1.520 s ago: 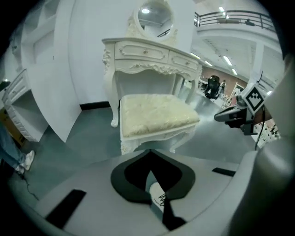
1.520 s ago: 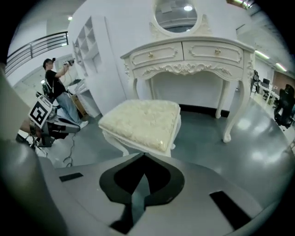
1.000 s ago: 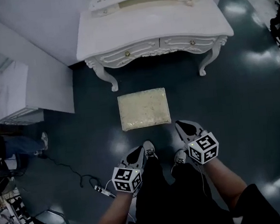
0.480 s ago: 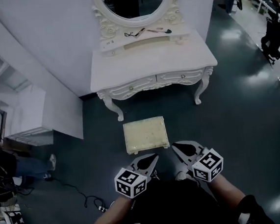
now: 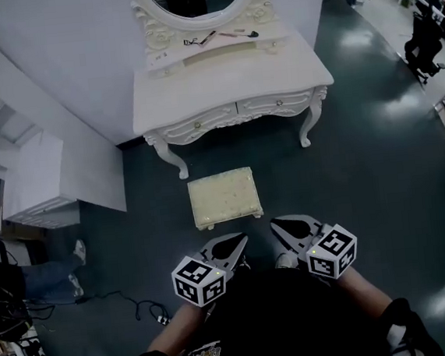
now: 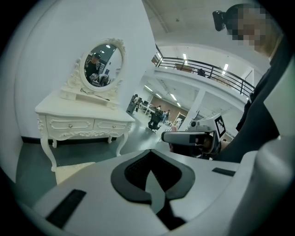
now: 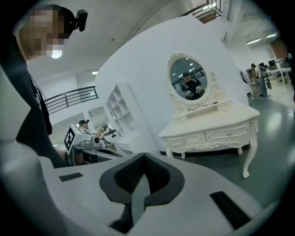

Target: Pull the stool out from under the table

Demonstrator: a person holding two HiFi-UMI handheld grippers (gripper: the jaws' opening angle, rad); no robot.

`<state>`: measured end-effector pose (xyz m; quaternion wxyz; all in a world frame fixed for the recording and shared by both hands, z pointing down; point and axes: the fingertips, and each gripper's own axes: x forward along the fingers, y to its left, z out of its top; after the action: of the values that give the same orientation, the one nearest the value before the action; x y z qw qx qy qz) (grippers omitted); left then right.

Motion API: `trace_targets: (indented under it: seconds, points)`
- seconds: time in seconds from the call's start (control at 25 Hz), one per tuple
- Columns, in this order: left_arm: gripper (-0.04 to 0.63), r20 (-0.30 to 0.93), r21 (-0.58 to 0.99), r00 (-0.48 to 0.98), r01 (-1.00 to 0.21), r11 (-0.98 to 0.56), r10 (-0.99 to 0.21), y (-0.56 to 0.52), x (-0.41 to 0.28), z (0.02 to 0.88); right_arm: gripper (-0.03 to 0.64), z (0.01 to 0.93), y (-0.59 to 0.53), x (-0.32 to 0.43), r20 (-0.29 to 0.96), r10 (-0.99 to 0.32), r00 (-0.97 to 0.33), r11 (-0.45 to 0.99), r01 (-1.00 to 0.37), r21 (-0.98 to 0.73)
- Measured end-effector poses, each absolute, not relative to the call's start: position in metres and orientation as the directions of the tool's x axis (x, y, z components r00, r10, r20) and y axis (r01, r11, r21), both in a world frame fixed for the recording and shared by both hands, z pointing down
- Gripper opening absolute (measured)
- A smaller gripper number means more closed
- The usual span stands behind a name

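Note:
The stool (image 5: 224,197), a small cream cushioned seat, stands on the dark floor in front of the white dressing table (image 5: 229,86), fully out from under it. A corner of the stool (image 6: 73,168) shows low in the left gripper view. My left gripper (image 5: 231,247) is shut and empty, held near my body just short of the stool's near edge. To its right my right gripper (image 5: 287,229) is also shut and holds nothing. Both point toward the table. The dressing table (image 7: 209,131) with its oval mirror fills the right gripper view.
A white shelf unit (image 5: 29,164) stands left of the table against the wall. A cable and plug (image 5: 145,310) lie on the floor at my left. A person's legs (image 5: 44,276) show at the far left. Open dark floor (image 5: 378,166) lies to the right.
The view has tilted up and drawn back, so the mirror came into sight. Both grippers rose closer together in front of me. The stool has stayed in place.

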<state>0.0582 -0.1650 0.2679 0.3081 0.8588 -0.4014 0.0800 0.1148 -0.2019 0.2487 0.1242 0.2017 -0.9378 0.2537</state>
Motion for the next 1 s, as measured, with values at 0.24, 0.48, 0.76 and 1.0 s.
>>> trace_targets:
  seconds: [0.24,0.48,0.76,1.0]
  points:
    - [0.008,0.382,0.463,0.673,-0.733,-0.499,-0.634,-0.169,0.074,0.269,0.028,0.258,-0.198,0.121,0.357,-0.308,-0.882,0.78,-0.449,-0.436]
    - [0.008,0.377,0.43,0.663,-0.744,-0.512,-0.646,-0.16,0.08,0.267,0.028,0.26,-0.184,0.115,0.352,-0.287,-0.891,0.803,-0.424,-0.419]
    - [0.008,0.369,0.409,0.644,-0.76,-0.506,-0.67,-0.147,0.075,0.262,0.028,0.253,-0.171,0.105,0.344,-0.257,-0.903,0.837,-0.386,-0.387]
    - [0.008,0.358,0.382,0.644,-0.761,-0.524,-0.676,-0.14,0.078,0.258,0.028,0.252,-0.163,0.105,0.341,-0.253,-0.905,0.842,-0.379,-0.383]
